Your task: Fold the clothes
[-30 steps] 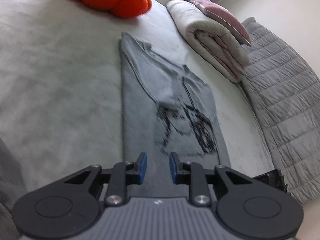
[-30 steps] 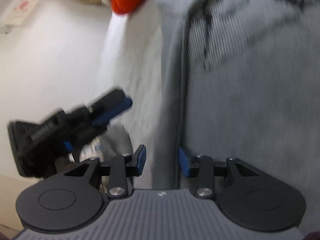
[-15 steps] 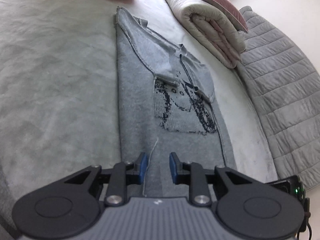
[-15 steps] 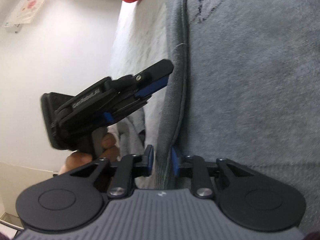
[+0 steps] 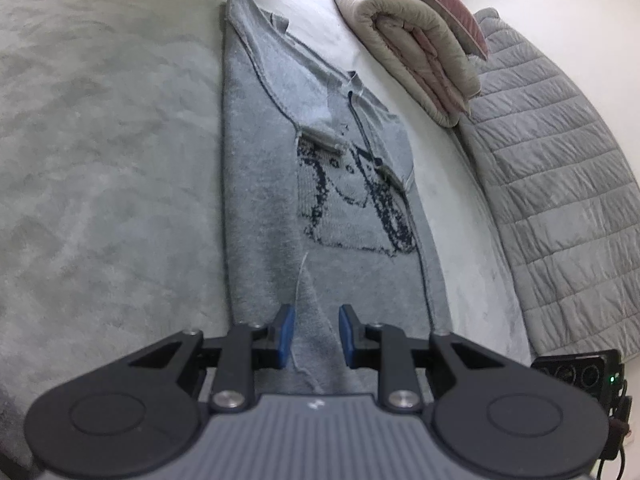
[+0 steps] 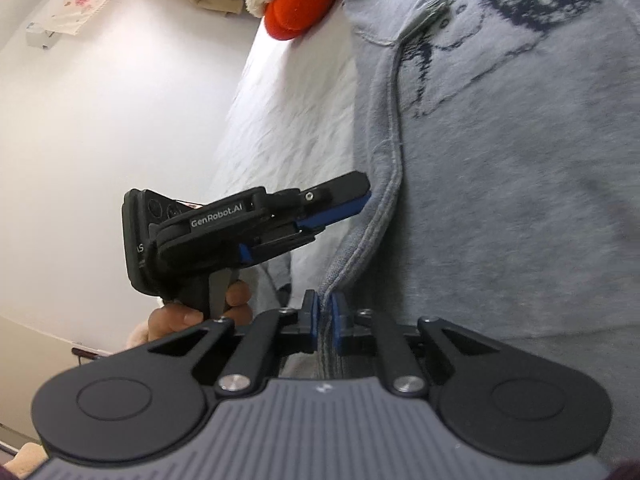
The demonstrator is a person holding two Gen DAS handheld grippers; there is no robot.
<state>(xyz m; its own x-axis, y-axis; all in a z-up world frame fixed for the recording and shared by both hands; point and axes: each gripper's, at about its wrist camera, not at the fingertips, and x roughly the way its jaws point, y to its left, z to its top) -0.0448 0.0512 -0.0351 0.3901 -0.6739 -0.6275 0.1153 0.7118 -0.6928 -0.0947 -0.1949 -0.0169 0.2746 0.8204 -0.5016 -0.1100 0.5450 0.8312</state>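
Observation:
A grey sweater (image 5: 260, 200) with a dark print lies lengthwise on the bed, folded into a long strip. My left gripper (image 5: 316, 332) hovers low over its near hem. The blue pads stand apart, with a raised ridge of fabric and a loose thread between them, not pinched. In the right wrist view the sweater (image 6: 500, 160) fills the right side. My right gripper (image 6: 325, 312) is closing its jaws on the stitched side edge, and the pads press on it. The left gripper (image 6: 340, 216) shows side-on at that same edge, held by a person's hand (image 6: 188, 316).
An orange plush toy (image 6: 308, 4) sits at the far end of the bed. A rolled white and pink duvet (image 5: 412, 40) and a grey quilted cover (image 5: 560, 200) lie right of the sweater. Pale bed surface (image 5: 100, 160) stretches left. A white wall (image 6: 100, 120) stands beyond the bed's edge.
My right gripper's jaws went from wide apart to pinched on the sweater's side edge. The left gripper sank closer to the hem, its jaw gap unchanged.

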